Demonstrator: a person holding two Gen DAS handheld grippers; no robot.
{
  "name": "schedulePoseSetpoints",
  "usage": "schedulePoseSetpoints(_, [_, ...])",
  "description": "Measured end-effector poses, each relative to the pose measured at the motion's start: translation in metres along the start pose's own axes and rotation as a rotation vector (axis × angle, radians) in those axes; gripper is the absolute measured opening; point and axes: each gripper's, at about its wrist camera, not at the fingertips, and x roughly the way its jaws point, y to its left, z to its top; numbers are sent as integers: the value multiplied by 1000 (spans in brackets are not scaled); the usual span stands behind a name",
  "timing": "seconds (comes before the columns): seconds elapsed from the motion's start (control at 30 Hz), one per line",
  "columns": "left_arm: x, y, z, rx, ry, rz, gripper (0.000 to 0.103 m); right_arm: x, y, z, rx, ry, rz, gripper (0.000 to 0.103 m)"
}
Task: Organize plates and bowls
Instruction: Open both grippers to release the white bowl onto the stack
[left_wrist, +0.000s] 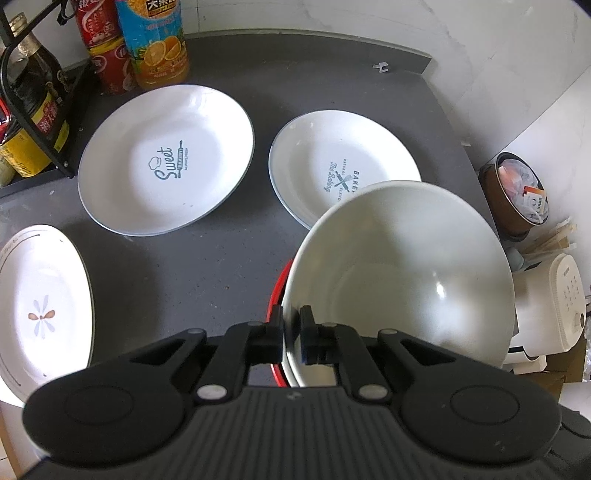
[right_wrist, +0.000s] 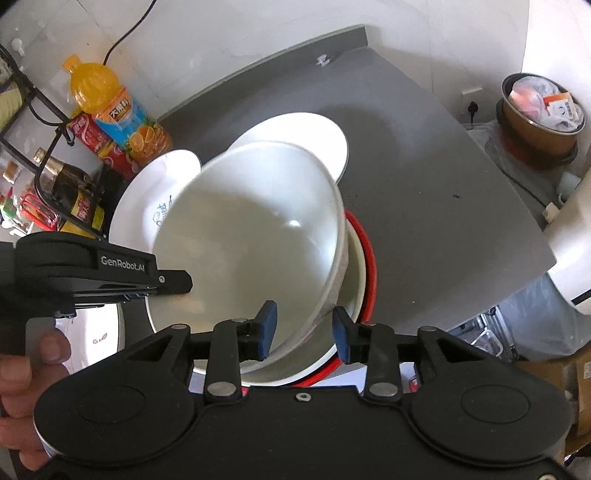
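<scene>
My left gripper (left_wrist: 291, 332) is shut on the rim of a white bowl (left_wrist: 399, 273) and holds it tilted over a red-rimmed bowl (left_wrist: 275, 295) on the dark counter. The white bowl (right_wrist: 251, 229) also fills the right wrist view, above the red-rimmed bowl (right_wrist: 365, 258). My right gripper (right_wrist: 304, 328) is open, its jaws on either side of the white bowl's near rim. The left gripper's body (right_wrist: 103, 269) shows at the left of that view. A "Sweet" plate (left_wrist: 166, 158), a "Bakery" plate (left_wrist: 343, 162) and a flower plate (left_wrist: 40, 306) lie on the counter.
Juice and drink bottles (left_wrist: 155, 40) stand at the back left beside a black wire rack (left_wrist: 33, 110) with a sauce bottle. A brown bin (left_wrist: 517, 195) and a white appliance (left_wrist: 554, 306) sit beyond the counter's right edge (right_wrist: 517, 206).
</scene>
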Motion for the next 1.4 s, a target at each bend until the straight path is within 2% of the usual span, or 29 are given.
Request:
schedulePoseSetpoints(0.07, [0, -1, 0, 1, 4, 1, 7, -4, 1, -2, -25, -18, -30, 41])
schedulePoseSetpoints(0.17, [-2, -3, 1, 11, -4, 10, 8, -11, -1, -5, -29, -41, -21, 41])
schedulePoseSetpoints(0.4, [-16, -9, -2, 27, -27, -16, 21, -25, -10, -8, 17, -80, 5, 41])
schedulePoseSetpoints(0.47, [-23, -8, -3, 16, -38, -16, 25, -30, -14, -9, 40, -98, 18, 47])
schedulePoseSetpoints(0.53, [-32, -7, -3, 12, -57, -8, 33, -35, -18, -9, 69, -115, 31, 51])
schedulePoseSetpoints(0.63, [-49, 2, -3, -12, -102, -7, 46, -38, -22, -6, 104, -129, 62, 52])
schedulePoseSetpoints(0.8, [-71, 13, -3, -22, -154, 12, 58, -43, -17, -2, 95, -141, 81, 52])
schedulePoseSetpoints(1.03, [-82, 46, 5, -89, -170, 12, 61, -41, -7, 2, 59, -150, 95, 52])
schedulePoseSetpoints(1.2, [-82, 76, 14, -121, -177, 17, 62, -22, -10, -5, 112, -113, 68, 50])
schedulePoseSetpoints(1.4, [-77, 111, 28, -141, -159, 22, 62, -19, -3, -6, 172, -120, 42, 49])
